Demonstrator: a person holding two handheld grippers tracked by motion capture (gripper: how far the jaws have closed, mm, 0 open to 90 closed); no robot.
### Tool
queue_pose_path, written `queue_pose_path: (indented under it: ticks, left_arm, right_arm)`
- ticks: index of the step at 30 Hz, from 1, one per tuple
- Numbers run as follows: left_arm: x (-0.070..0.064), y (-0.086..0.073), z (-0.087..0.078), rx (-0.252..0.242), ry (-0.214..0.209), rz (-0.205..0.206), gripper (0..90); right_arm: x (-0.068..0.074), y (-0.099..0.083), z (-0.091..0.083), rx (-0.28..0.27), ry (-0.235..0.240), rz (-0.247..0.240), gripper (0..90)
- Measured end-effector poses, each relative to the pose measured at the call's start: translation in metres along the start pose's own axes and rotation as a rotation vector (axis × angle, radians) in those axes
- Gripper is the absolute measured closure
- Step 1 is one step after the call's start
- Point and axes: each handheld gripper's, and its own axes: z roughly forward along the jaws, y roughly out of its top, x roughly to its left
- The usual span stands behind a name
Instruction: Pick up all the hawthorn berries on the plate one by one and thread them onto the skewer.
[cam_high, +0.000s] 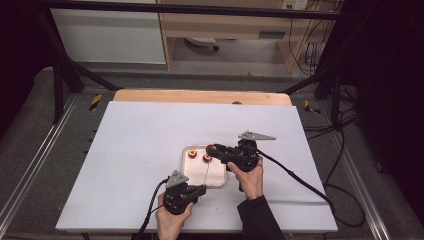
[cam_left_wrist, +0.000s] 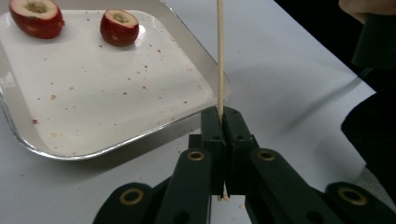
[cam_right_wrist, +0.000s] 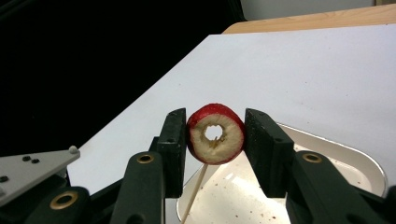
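My left gripper (cam_left_wrist: 223, 114) is shut on a thin wooden skewer (cam_left_wrist: 219, 56) that stands upright beside the tray's near right corner. My right gripper (cam_right_wrist: 215, 126) is shut on a cored red fruit ring (cam_right_wrist: 215, 134), its hole facing the camera, held above the white tray (cam_right_wrist: 355, 158). The skewer (cam_right_wrist: 194, 196) rises from below to the ring's underside. Two more cored red fruit pieces (cam_left_wrist: 36, 16) (cam_left_wrist: 119, 26) lie at the tray's far end. In the high view the right gripper (cam_high: 212, 149) hangs over the tray (cam_high: 218, 181), and the left gripper (cam_high: 204, 188) is at its near edge.
The tray (cam_left_wrist: 28, 140) is speckled with red crumbs and sits on a white board (cam_high: 140, 150) with a wooden strip (cam_high: 200, 96) behind it. Cables (cam_high: 300, 182) trail off to the right. The left gripper's grey plate (cam_right_wrist: 28, 168) shows near the right gripper.
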Motion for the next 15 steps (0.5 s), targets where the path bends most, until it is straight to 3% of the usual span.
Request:
queue_pose_path:
  ticks: [2,3,5,12,15]
  left_arm:
    - [-0.002,0.0006,0.0016,0.001,0.011,0.006,88.8]
    - [-0.0031,0.0001,0.0027,-0.003,0.013,0.012,88.8]
    - [-0.0051,-0.0012,0.0038,-0.017,0.039,0.032,88.9]
    - [-0.0036,-0.0015,0.001,-0.048,0.036,0.015,88.9]
    - [-0.0029,-0.0023,-0.0012,-0.053,0.051,0.011,89.0]
  right_arm:
    - [0.0006,0.0001,-0.0005,-0.005,0.002,0.004,60.8]
    - [0.0002,0.0008,-0.0002,0.003,0.02,0.029,60.9]
    - [0.0001,0.0014,-0.0007,0.016,0.01,0.057,60.9]
    - [0.0004,0.0023,-0.0045,-0.004,0.013,0.063,61.0]
    - [-0.0029,0.001,-0.006,-0.01,0.028,0.102,61.0]
